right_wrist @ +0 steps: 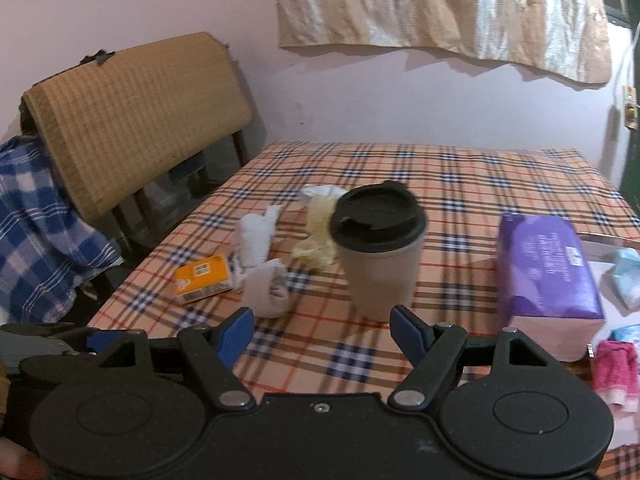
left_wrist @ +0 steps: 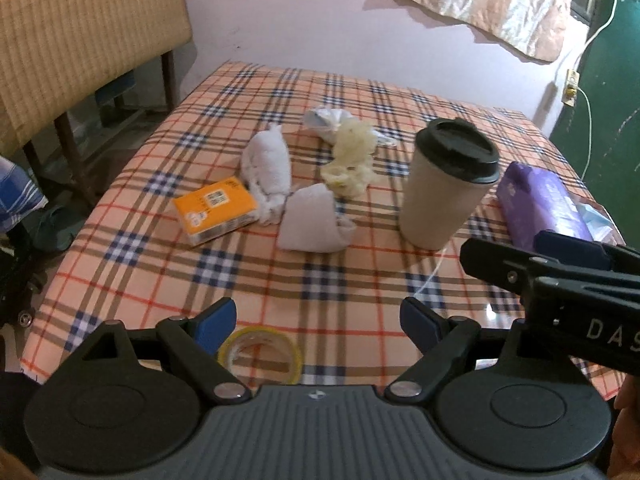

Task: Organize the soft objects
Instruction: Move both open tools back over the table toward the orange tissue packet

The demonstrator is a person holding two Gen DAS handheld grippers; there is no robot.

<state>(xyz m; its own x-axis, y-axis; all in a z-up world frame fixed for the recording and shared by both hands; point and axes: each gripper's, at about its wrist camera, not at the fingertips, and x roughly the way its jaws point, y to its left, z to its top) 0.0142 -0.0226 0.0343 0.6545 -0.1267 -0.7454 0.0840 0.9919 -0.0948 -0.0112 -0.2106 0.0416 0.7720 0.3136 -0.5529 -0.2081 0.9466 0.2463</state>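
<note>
Facing the soft things across the checked tablecloth (left_wrist: 320, 280), I had nothing in hand yet: this was the approach, before any first pick. The grey folded cloth (left_wrist: 310, 220) lay straight ahead of my left tongs (left_wrist: 318, 322), well beyond the tips, with the white rolled cloth (left_wrist: 267, 168) just behind it to the left and the yellowish crumpled wad (left_wrist: 352, 160) behind it to the right. The orange tissue pack (left_wrist: 216, 210) sat beside the white roll, further left.

My left tongs stood wide open and empty, only a roll of yellow tape (left_wrist: 260, 354) lying on the table below the gap. My right tongs (right_wrist: 322, 330) were equally wide and held nothing; ahead of them stood the lidded cup (right_wrist: 380, 256), with the purple tissue pack (right_wrist: 548, 276) off to the right and a pink cloth (right_wrist: 614, 372) nearer, at the right edge.

As I judged it, the next move called for carrying the left tongs forward and down over the grey cloth, then closing on a thick fold, while keeping clear of the cup, which looked easy to knock.
</note>
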